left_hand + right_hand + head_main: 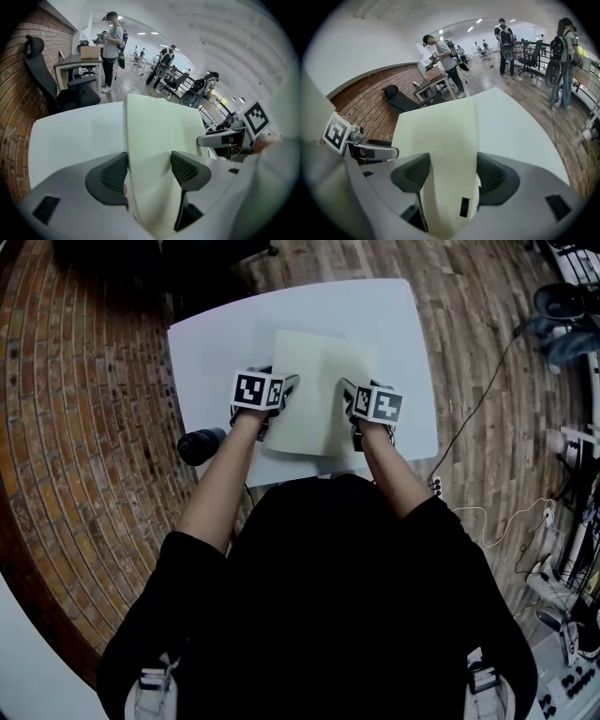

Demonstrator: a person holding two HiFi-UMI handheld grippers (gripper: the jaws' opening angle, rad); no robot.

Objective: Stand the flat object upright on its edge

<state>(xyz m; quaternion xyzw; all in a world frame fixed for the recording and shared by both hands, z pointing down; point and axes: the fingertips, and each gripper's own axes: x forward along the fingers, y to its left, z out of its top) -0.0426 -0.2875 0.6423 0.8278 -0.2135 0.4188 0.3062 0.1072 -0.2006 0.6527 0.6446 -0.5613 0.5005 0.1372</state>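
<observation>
A pale cream flat board (314,395) lies on the white table (206,343), reaching from mid-table to the near edge. My left gripper (281,390) holds its left side near the front, and my right gripper (352,399) holds its right side. In the left gripper view the board (159,126) runs away between the dark pads (115,173), which press on both faces; the left gripper (149,164) is shut on it. The right gripper (452,171) is likewise shut on the board (440,131). I cannot tell whether the board is lifted off the table.
A black rounded object (200,444) sits just off the table's front left corner. The floor around is brick, with cables (487,399) and equipment at the right. A black office chair (42,70), a desk with a box (89,54) and several standing people lie beyond the table.
</observation>
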